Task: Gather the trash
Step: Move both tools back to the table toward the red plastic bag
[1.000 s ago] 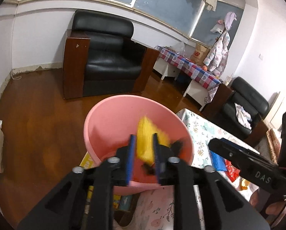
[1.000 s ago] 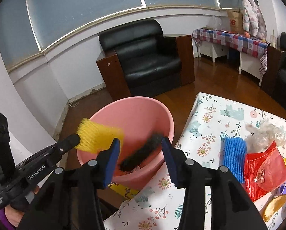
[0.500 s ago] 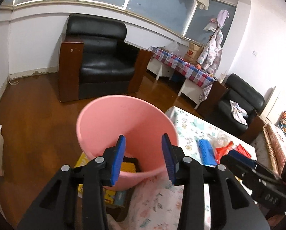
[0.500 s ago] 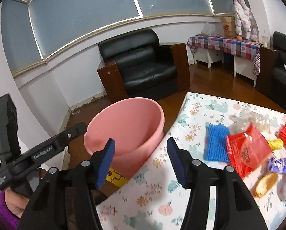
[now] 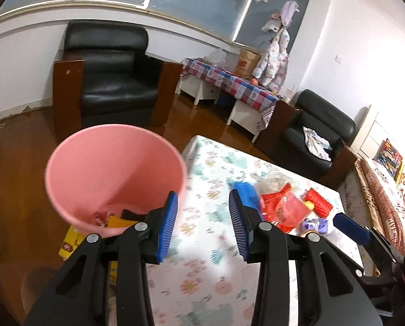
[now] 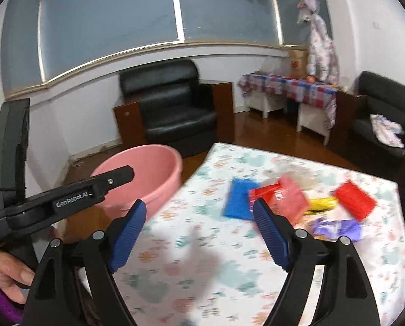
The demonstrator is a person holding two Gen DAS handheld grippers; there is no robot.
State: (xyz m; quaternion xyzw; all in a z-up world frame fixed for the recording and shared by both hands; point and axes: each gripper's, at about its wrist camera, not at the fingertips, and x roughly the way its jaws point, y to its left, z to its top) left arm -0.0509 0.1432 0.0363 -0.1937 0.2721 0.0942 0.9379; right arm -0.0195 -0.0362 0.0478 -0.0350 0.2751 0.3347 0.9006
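A pink bin (image 5: 112,174) stands on the floor at the table's left edge, with yellow, black and red scraps at its bottom; it also shows in the right wrist view (image 6: 148,176). My left gripper (image 5: 202,222) is open and empty above the table edge beside the bin. My right gripper (image 6: 199,233) is open and empty over the floral tablecloth (image 6: 202,244). Trash lies on the table: a blue sponge-like piece (image 6: 239,198), a red wrapper (image 6: 286,198), a red ridged piece (image 6: 355,199), a yellow wrapper (image 6: 322,203) and a purple wrapper (image 6: 338,228).
A black armchair (image 5: 110,81) stands behind the bin on the wooden floor. A side table with a checked cloth (image 5: 229,84) and a second black chair (image 5: 319,133) stand beyond the table. A yellow box (image 5: 69,241) lies on the floor under the bin.
The left gripper let the yellow piece fall into the bin, opened, and swung right toward the table. The right gripper also moved right, over the tablecloth toward the trash.
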